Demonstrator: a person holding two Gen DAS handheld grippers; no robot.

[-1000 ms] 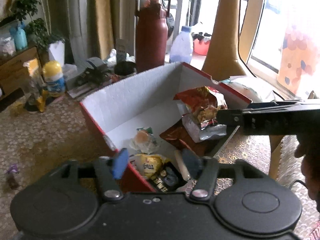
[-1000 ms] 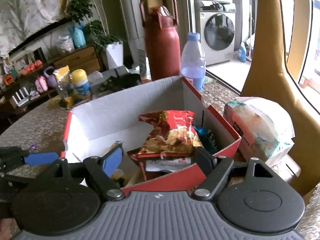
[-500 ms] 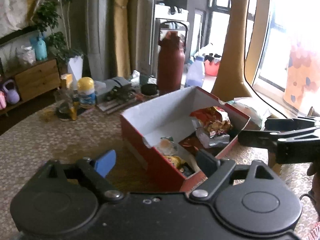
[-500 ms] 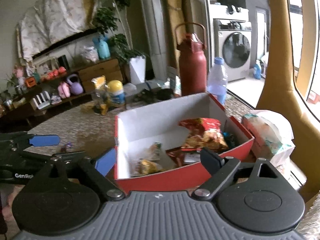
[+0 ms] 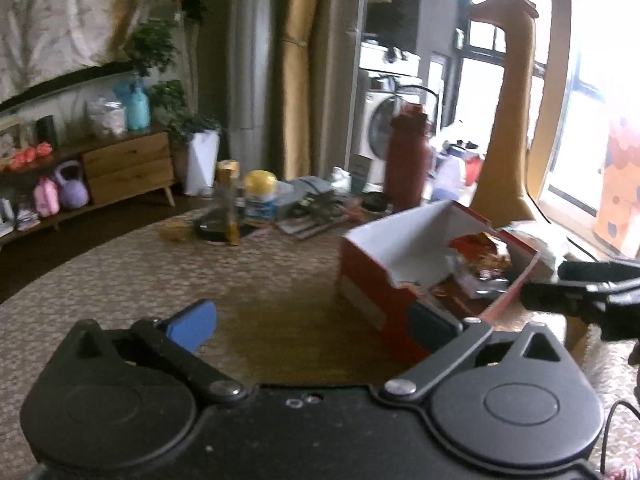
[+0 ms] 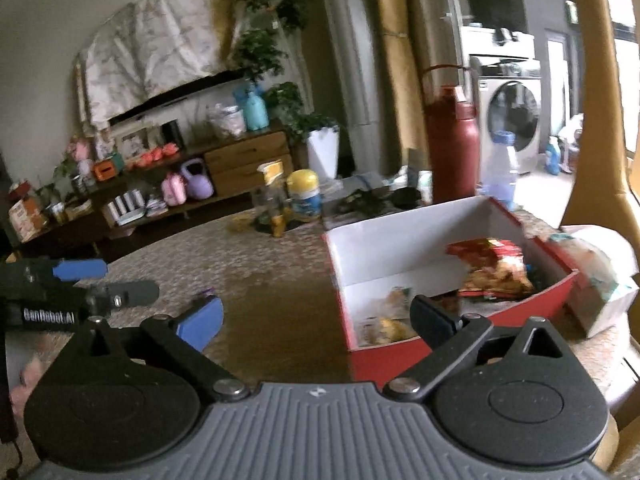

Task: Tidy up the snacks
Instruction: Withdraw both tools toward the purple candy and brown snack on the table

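Bare desk [image 6: 260, 280] lies open left of the red box [image 6: 460, 344]; bottles [image 6: 452, 148] crowd the far edge

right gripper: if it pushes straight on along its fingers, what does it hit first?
Probably bare tablecloth: the right gripper, its empty jaws opening, aims down at the cloth just left of the red box. Its black right finger overlaps the box's near corner, so that could clip; depth unclear.

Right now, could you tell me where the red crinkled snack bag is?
In the right wrist view, the red crinkled snack bag lies inside the red cardboard box, against its right end, left of the white tissue pack.
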